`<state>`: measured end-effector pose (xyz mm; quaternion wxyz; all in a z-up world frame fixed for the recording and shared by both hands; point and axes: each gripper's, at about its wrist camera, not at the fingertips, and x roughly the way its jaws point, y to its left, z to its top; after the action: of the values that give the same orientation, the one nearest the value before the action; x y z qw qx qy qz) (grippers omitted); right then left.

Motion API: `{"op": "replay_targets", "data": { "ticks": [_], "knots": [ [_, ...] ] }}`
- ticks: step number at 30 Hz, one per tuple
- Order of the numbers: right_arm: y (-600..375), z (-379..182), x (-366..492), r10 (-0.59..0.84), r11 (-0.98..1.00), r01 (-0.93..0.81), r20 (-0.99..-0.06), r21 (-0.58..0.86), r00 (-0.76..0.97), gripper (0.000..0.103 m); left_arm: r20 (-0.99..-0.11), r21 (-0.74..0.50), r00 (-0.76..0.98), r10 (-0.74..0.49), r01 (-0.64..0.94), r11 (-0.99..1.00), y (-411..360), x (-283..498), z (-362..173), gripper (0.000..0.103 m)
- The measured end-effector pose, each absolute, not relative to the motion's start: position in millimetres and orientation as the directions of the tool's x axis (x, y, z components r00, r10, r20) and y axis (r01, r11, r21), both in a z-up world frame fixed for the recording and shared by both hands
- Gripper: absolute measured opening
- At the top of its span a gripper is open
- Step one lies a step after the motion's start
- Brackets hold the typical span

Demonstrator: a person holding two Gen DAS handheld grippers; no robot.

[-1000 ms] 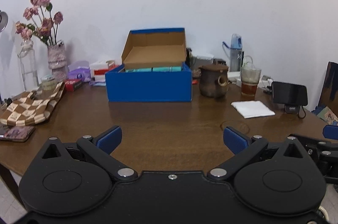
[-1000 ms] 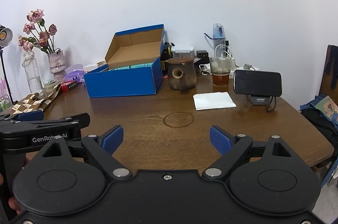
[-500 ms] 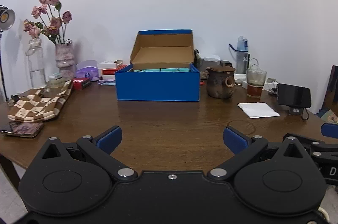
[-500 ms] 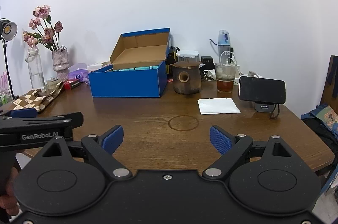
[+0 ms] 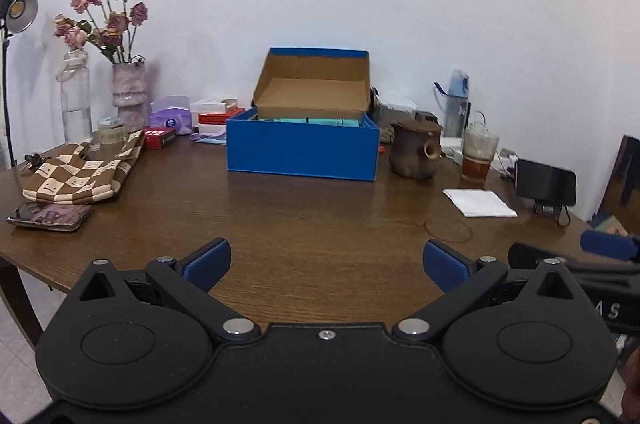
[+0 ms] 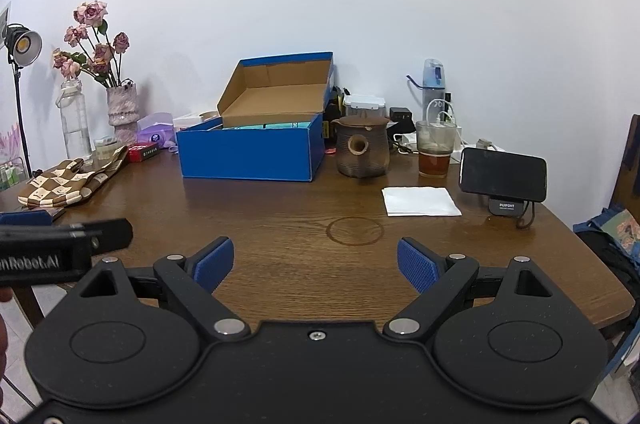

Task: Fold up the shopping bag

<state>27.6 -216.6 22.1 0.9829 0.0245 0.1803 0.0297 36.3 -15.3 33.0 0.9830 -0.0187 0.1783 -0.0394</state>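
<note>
Left gripper [image 5: 327,262] and right gripper [image 6: 315,261]: jaws wide apart.

Both units same build. Left gripper [image 5: 326,264]: matte black plastic body, two round raised discs either side, triangular cut-outs above them, black linkage arms on silver pivot pins, one small silver screw at centre, smooth blue pads [image 5: 208,262] on the fingers. Right gripper [image 6: 316,262]: identical shell and screw, blue pads [image 6: 416,264] show a fine ribbed texture. White lettering "nRobot.AI" on the left unit's black side, seen from the right camera. Sliver of skin at frame edge.
</note>
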Motion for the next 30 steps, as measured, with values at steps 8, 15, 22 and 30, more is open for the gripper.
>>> {"op": "replay_targets", "data": {
  "ticks": [8, 15, 22, 30],
  "knots": [
    [-213.6, 25.8, 22.3, 0.08, 0.997, -0.069, -0.342, 0.046, 0.936, 0.091, -0.328, -0.018, 0.942, -0.077, 0.075, 0.997, -19.7, 32.3, 38.1, 0.103],
    [-213.3, 26.1, 22.0, 0.075, 0.997, -0.065, -0.342, 0.043, 0.937, 0.091, -0.329, -0.008, 0.941, -0.078, 0.08, 0.997, -21.6, 31.8, 37.2, 0.103],
    [-212.2, 25.1, 22.1, 0.074, 0.997, -0.064, -0.344, 0.04, 0.936, 0.091, -0.337, -0.008, 0.938, -0.08, 0.082, 0.997, -20.6, 31.6, 35.8, 0.103],
    [-211.3, 24.8, 22.8, 0.071, 0.997, -0.064, -0.349, 0.032, 0.934, 0.091, -0.348, -0.013, 0.934, -0.079, 0.079, 0.997, -18.9, 32.9, 34.4, 0.103]
  ]
}}
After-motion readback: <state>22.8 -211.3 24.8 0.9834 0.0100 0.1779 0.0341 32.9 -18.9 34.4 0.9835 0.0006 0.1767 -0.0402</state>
